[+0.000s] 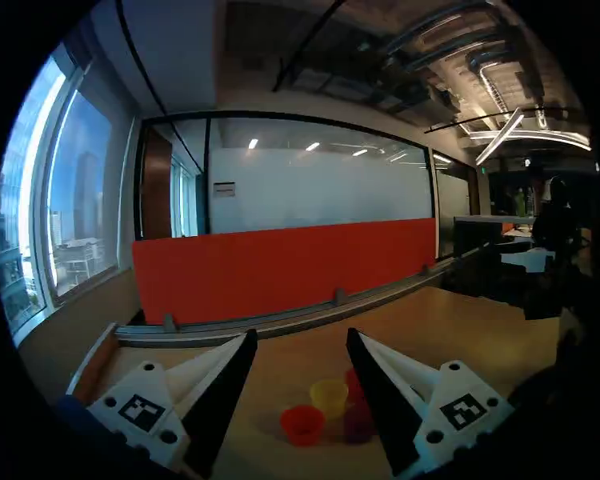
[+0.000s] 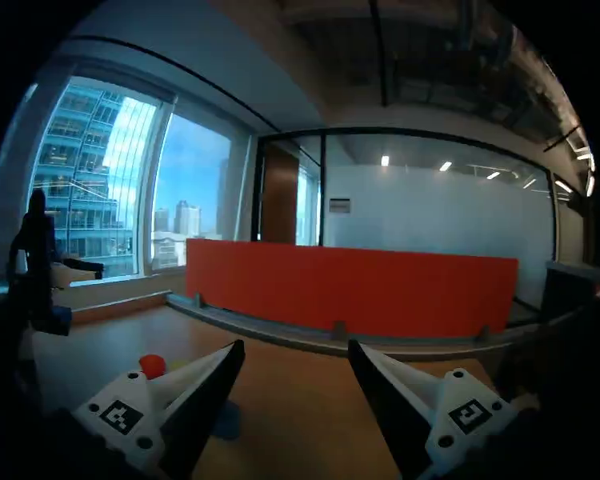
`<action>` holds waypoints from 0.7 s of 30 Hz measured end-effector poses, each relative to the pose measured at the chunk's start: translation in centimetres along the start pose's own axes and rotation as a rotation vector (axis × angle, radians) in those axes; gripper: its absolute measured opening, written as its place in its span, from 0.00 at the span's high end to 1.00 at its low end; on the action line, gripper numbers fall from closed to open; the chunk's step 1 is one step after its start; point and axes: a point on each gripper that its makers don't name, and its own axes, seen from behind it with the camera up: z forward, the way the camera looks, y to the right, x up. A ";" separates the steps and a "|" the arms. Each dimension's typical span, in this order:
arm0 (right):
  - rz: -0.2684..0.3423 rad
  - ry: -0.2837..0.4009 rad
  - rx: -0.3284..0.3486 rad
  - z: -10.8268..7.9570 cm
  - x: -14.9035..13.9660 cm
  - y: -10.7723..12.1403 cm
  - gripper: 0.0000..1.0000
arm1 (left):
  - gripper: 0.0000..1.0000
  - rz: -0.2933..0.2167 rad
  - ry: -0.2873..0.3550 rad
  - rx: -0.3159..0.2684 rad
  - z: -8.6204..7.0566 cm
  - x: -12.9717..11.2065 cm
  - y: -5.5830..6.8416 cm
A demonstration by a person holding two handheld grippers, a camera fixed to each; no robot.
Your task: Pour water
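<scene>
left gripper [image 1: 300, 334]: jaws apart, holding nothing, over the table [image 1: 460, 320] | cups: red cup [image 1: 302, 424], yellow cup [image 1: 330, 395], purple cup [image 1: 358, 422] clustered on the table, between its fingers | right gripper [image 2: 296, 346]: jaws apart, holding nothing | orange divider [image 1: 284, 268] behind the table

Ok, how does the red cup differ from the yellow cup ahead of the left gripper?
Colour: the red cup is orange-red, the yellow cup pale yellow. Place: the red cup stands nearer the camera and further left; the yellow cup stands behind it, to its right. Both stand upright, mouths up, on the wooden table, alike in shape and size, between the open fingers of the left gripper. Whether either holds water, I cannot tell.
</scene>
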 end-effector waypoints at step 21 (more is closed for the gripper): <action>-0.011 -0.105 0.112 -0.2 -1.7 -2.4 0.00 | 0.18 0.070 -0.067 -0.234 -1.0 -2.5 5.5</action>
